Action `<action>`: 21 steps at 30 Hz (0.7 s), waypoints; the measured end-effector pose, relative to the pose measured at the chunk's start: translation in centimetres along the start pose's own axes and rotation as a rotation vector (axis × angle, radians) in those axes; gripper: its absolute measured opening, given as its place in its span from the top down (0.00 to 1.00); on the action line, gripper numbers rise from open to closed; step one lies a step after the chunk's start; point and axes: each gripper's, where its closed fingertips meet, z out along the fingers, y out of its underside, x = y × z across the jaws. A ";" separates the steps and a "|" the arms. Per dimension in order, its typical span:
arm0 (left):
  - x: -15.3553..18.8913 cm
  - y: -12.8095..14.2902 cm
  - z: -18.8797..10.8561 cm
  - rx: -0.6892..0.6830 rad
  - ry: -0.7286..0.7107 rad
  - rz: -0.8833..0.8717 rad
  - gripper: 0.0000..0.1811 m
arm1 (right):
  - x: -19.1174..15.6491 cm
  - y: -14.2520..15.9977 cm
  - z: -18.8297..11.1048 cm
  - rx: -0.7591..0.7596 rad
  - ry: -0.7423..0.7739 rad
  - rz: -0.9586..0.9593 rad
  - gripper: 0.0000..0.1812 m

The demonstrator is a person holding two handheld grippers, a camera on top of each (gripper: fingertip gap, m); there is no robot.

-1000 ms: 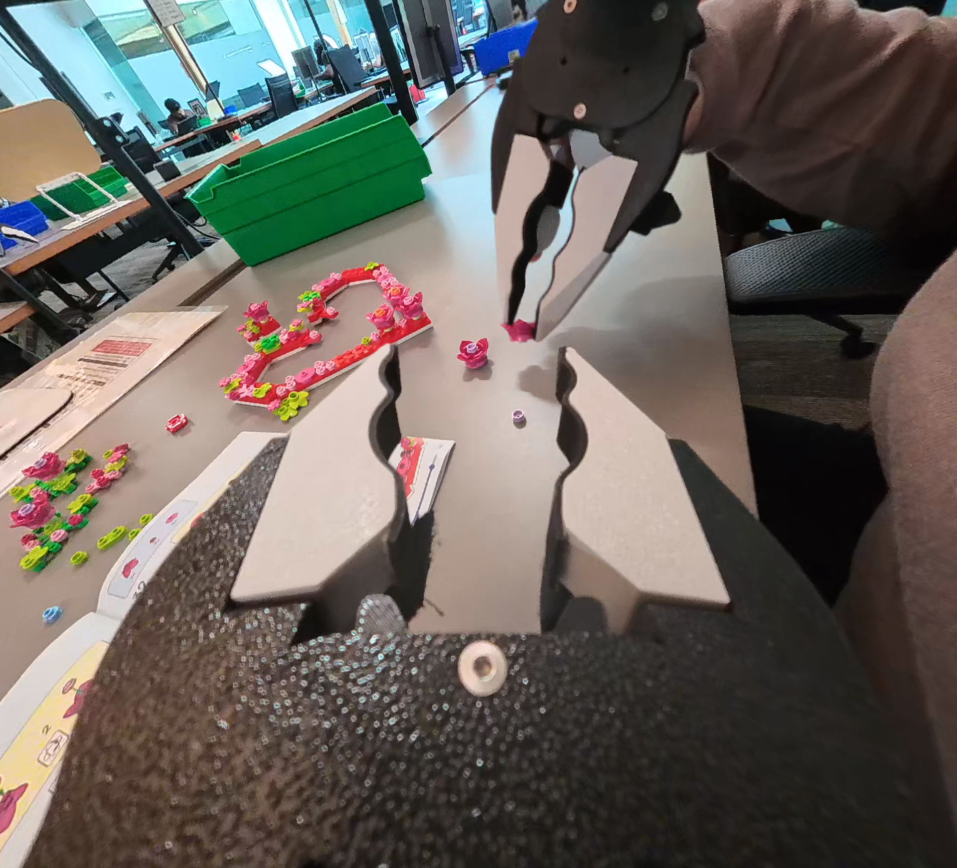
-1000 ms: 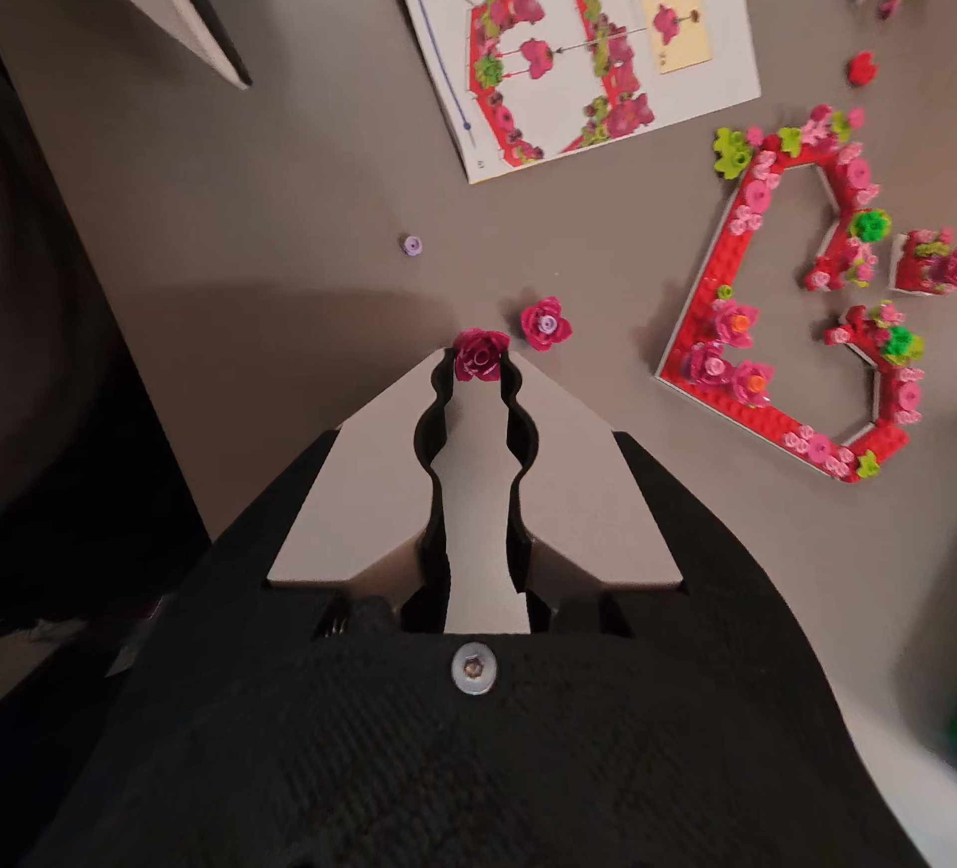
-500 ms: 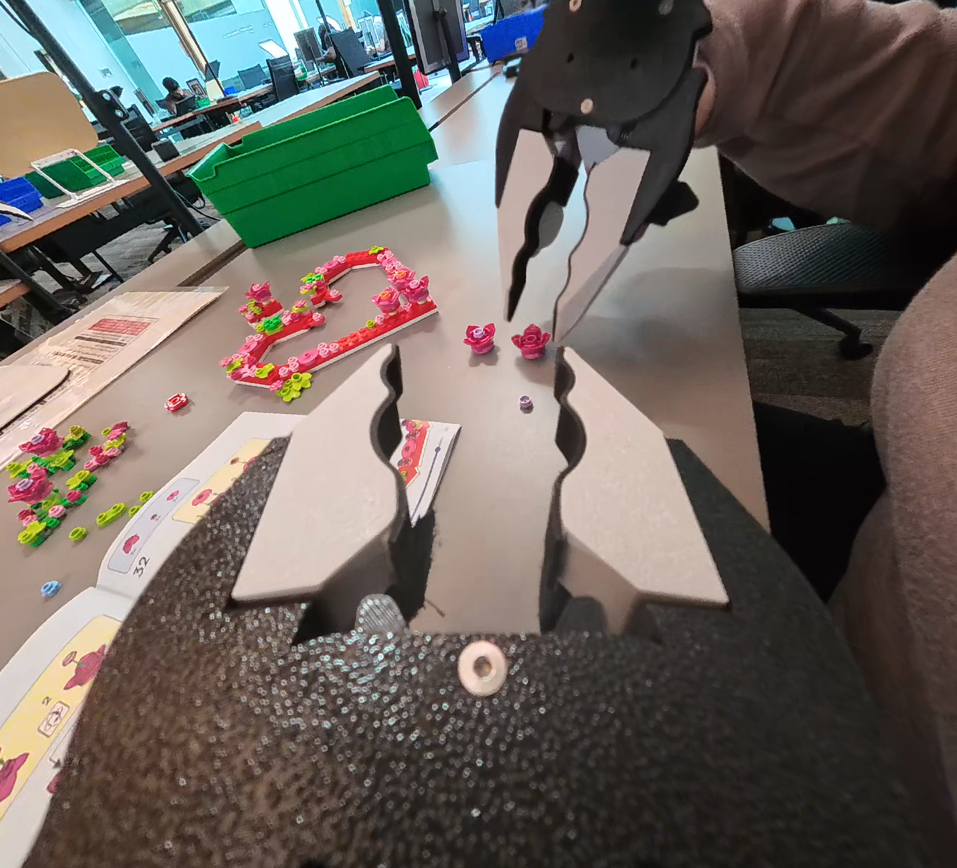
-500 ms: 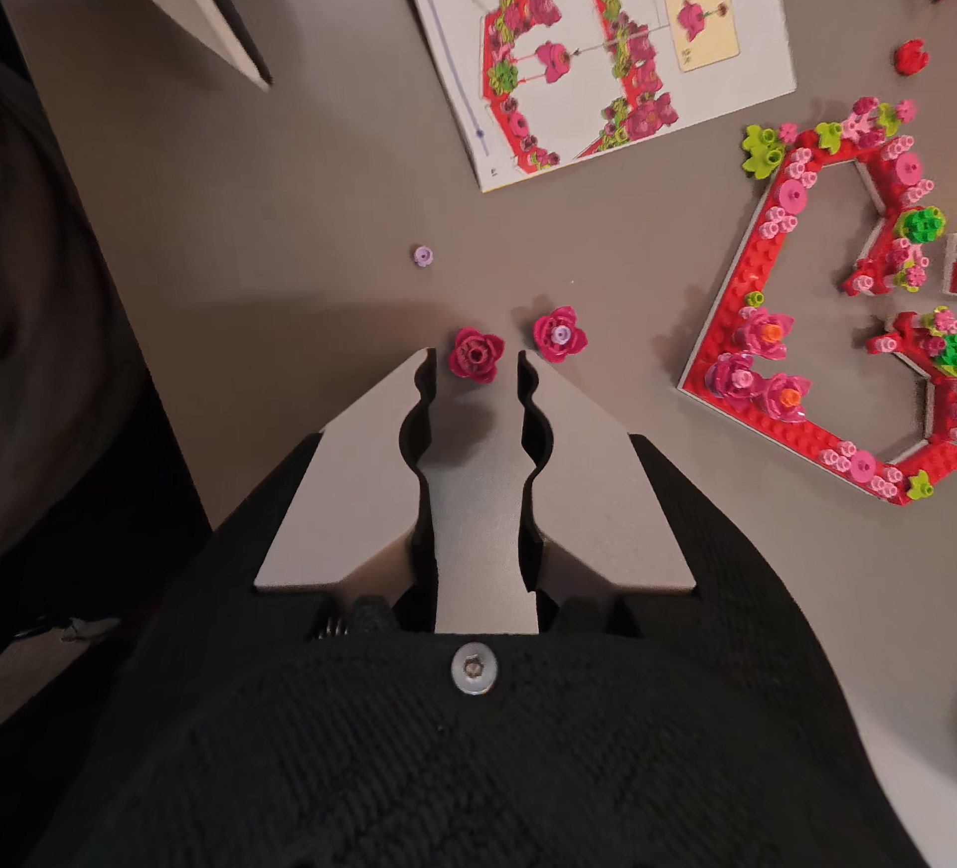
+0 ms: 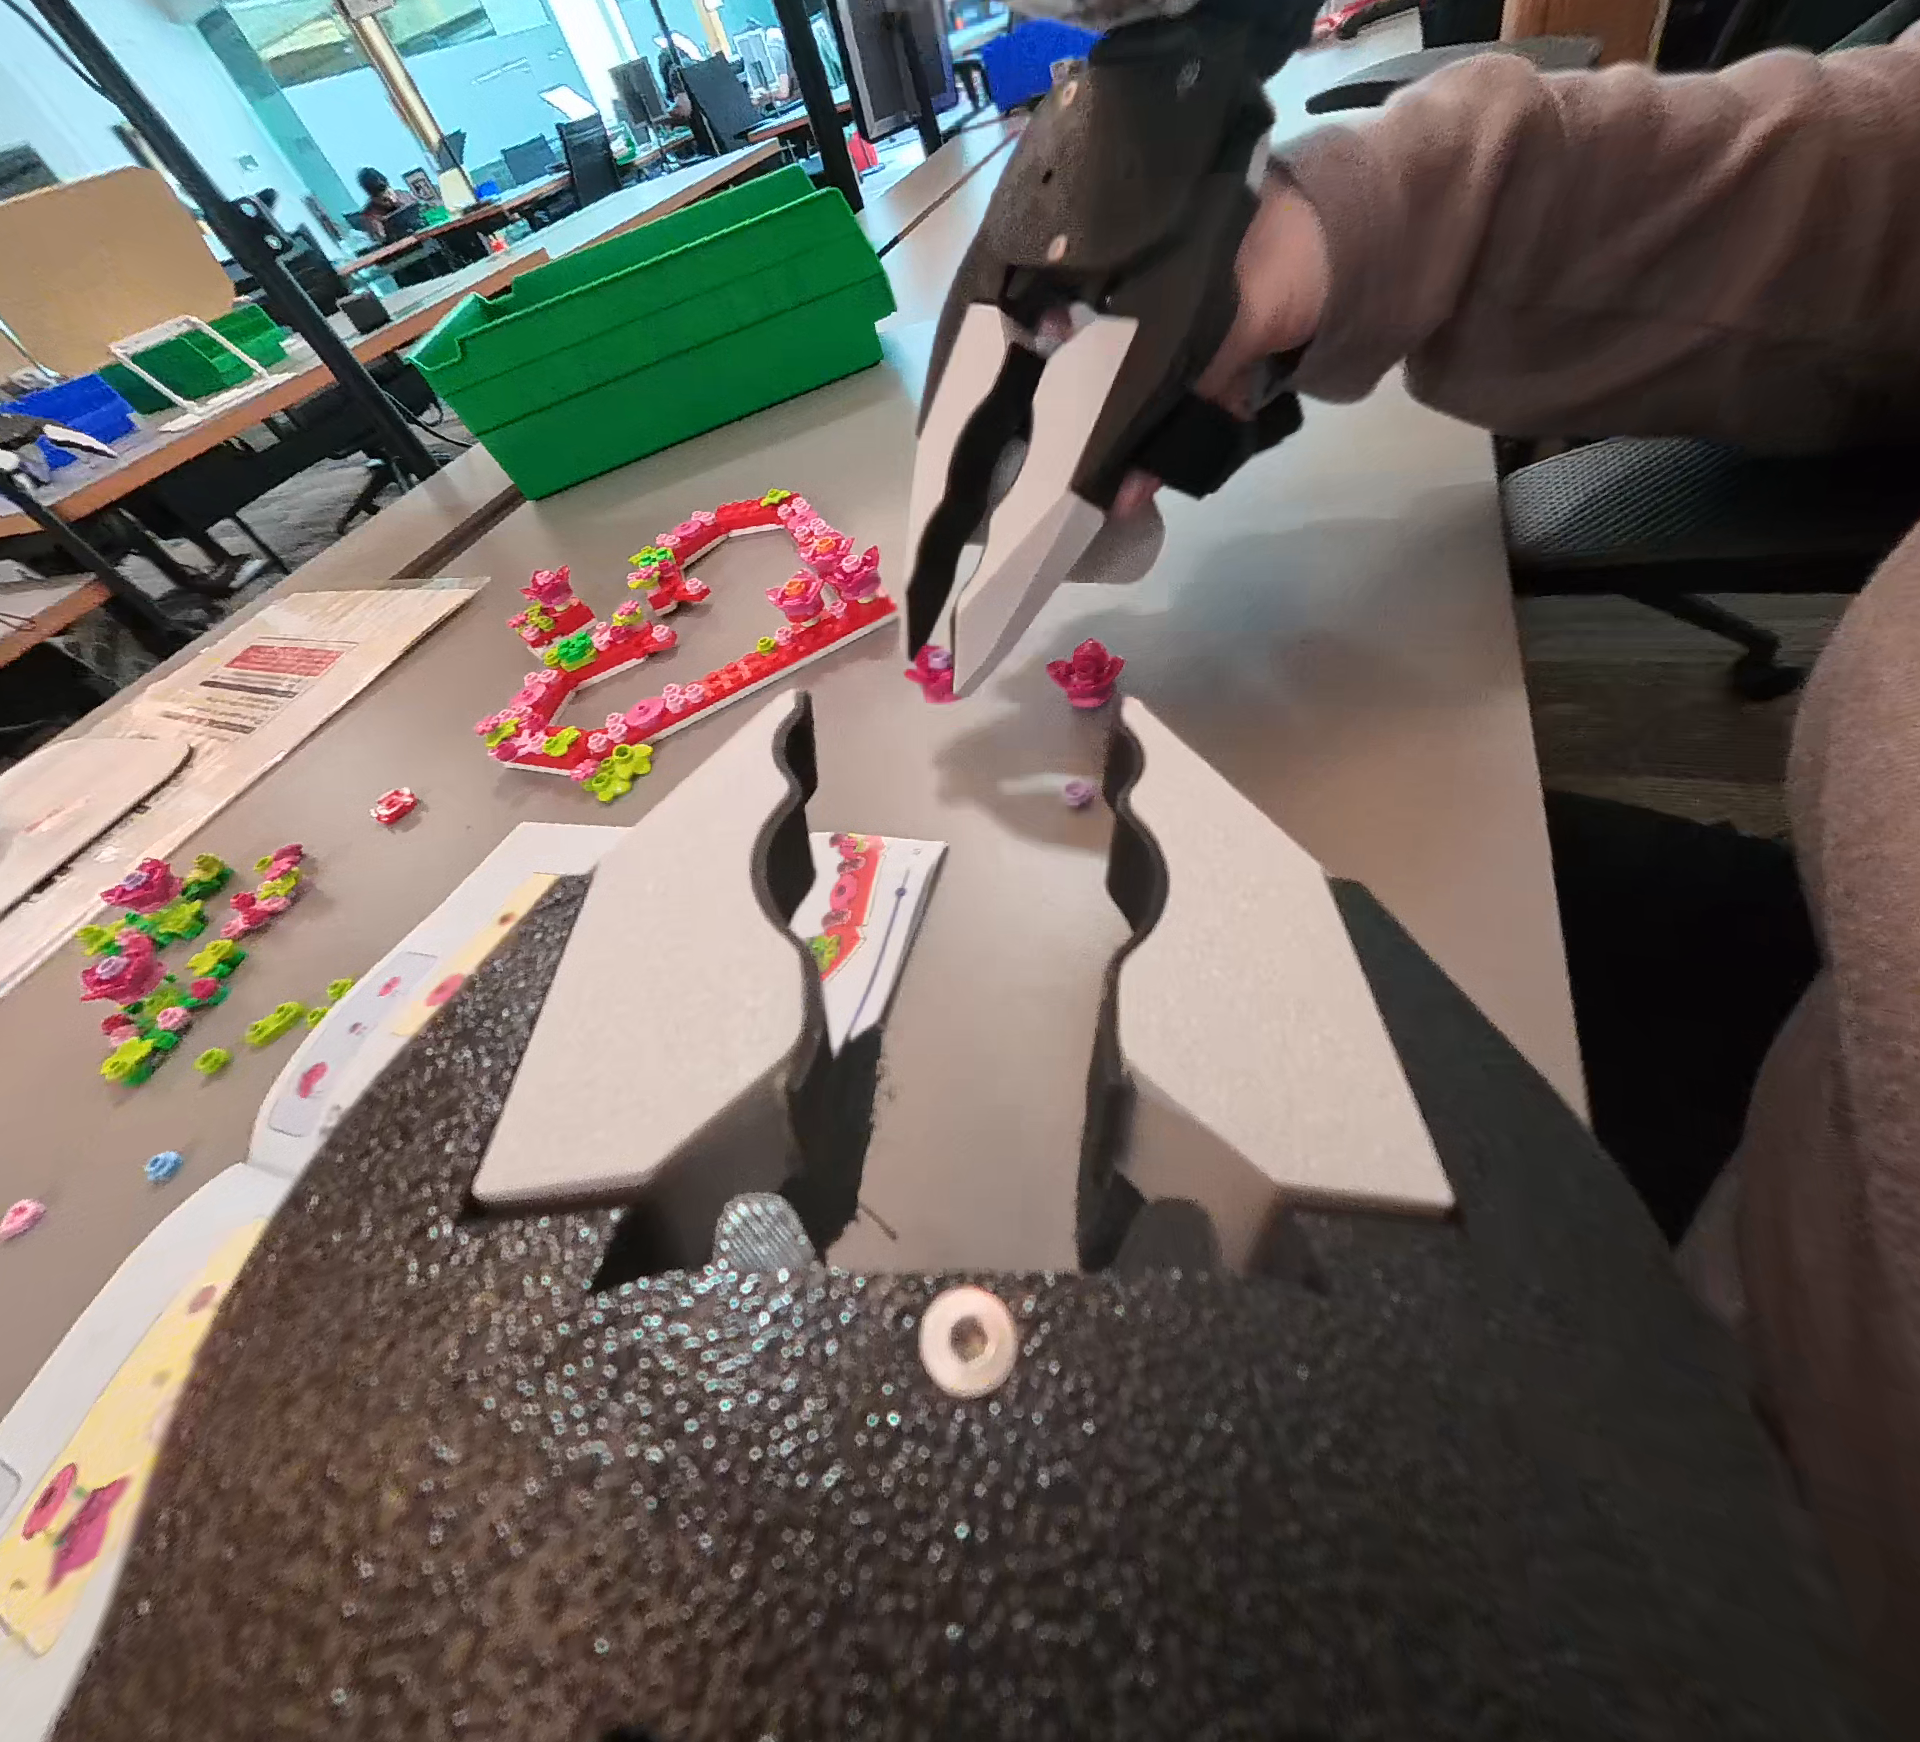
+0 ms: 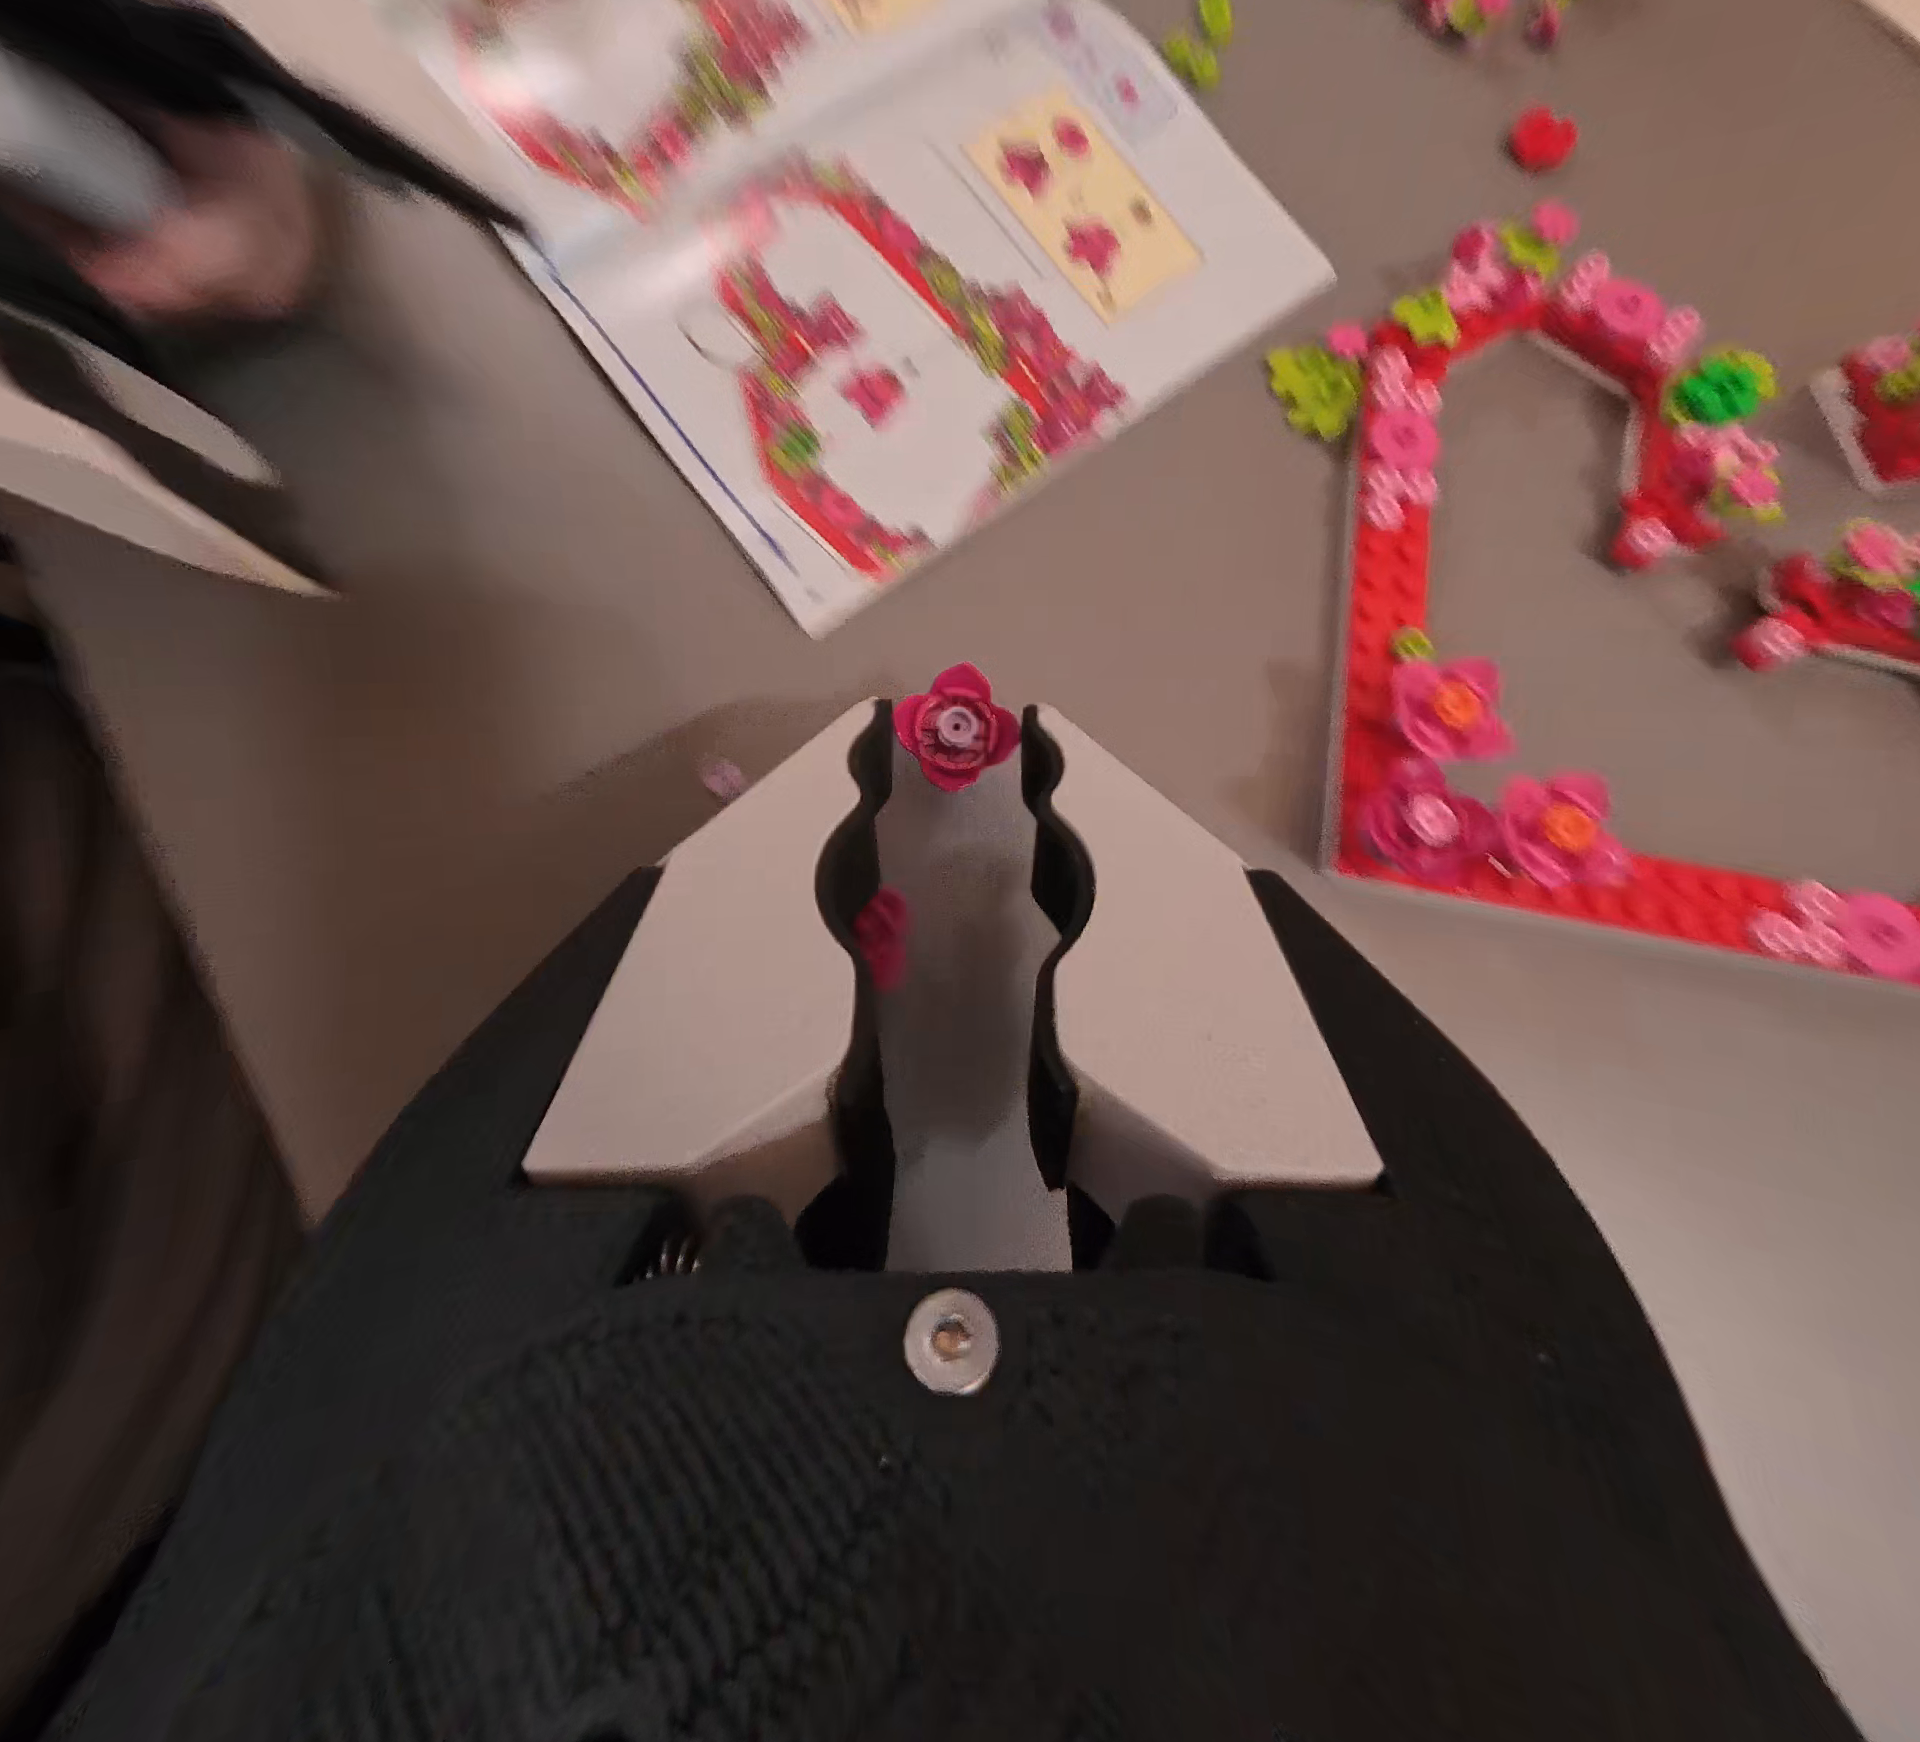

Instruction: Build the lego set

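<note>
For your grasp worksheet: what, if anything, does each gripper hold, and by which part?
Right gripper pinches the pink flower by its petal sides; left gripper holds nothing.

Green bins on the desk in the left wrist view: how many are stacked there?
3, I think: the green bins sit nested in one stack at the far side of the desk, behind the red heart frame. More could be nested inside, unseen.

Stacked green bins (image 5: 665,342) on table far beyond left tongs. Office chair (image 5: 1704,508) off to right of table. Monitor (image 5: 883,61) and blue bin (image 5: 1039,66) farther back.
</note>
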 end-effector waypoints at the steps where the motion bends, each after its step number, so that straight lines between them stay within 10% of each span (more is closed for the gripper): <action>1: -0.1 0.1 0.0 -0.003 -0.016 0.021 0.71 | -1.1 -1.4 0.0 0.081 -0.062 0.029 0.87; 8: -1.3 -0.7 -0.7 0.033 -0.204 0.267 0.80 | -6.9 -8.2 -1.5 0.506 -0.346 0.188 0.87; 21: -1.3 -0.6 -1.5 0.033 -0.193 0.394 0.89 | -9.1 -8.5 -1.9 0.538 -0.543 0.263 0.87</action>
